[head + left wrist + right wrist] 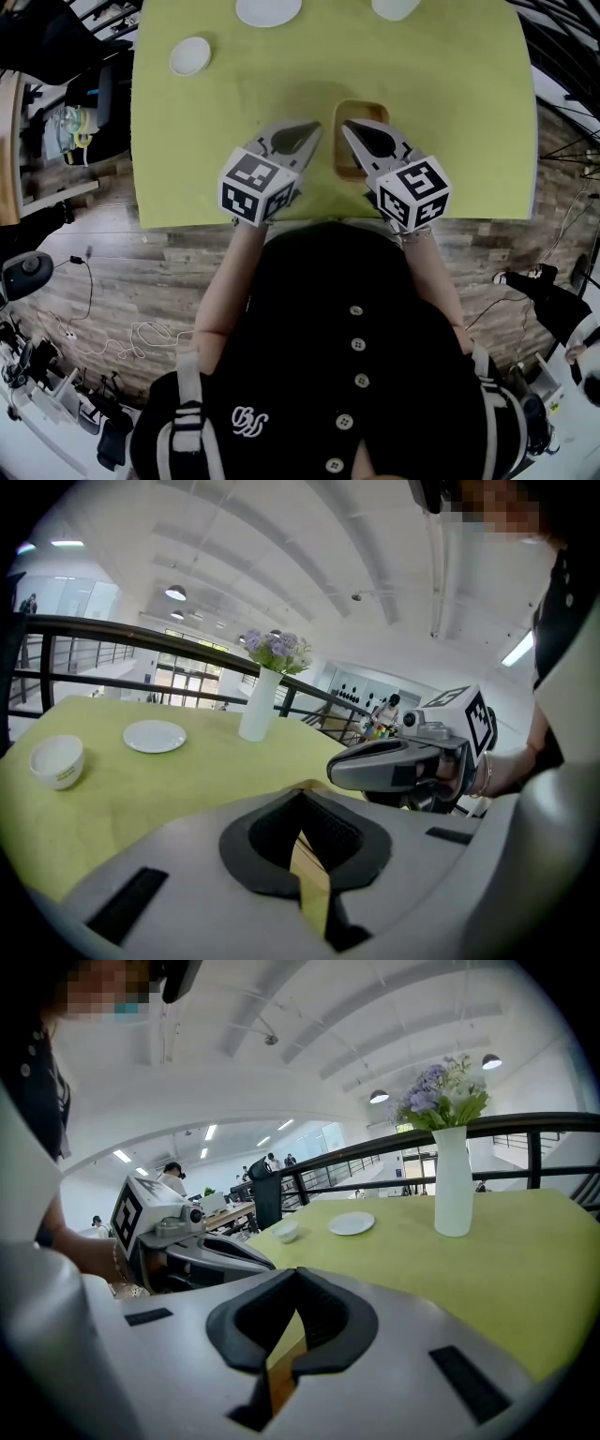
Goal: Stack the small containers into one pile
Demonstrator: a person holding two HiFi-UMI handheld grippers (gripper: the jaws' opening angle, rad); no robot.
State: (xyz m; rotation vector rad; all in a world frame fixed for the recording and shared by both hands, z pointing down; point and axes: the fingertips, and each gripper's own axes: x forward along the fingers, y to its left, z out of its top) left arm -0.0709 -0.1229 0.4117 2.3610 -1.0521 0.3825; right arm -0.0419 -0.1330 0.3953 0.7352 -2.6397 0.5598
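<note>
A small white bowl [190, 55] sits on the yellow-green table [450, 103] at the far left; it also shows as the bowl [56, 761] in the left gripper view and as the bowl [284, 1231] in the right gripper view. A tan square wooden container [361, 112] lies near the table's front edge, partly hidden by my right gripper [343, 125]. My left gripper [316, 126] is close beside it, tips nearly meeting. Both are shut and empty, as the left gripper [302, 793] and the right gripper [295, 1272] show in their own views.
A white plate [268, 11] and a white vase [396, 7] with flowers stand at the table's far edge; the plate [155, 736] and vase [260, 705] also show in the left gripper view. A dark railing runs behind the table. Wooden floor with cables lies around it.
</note>
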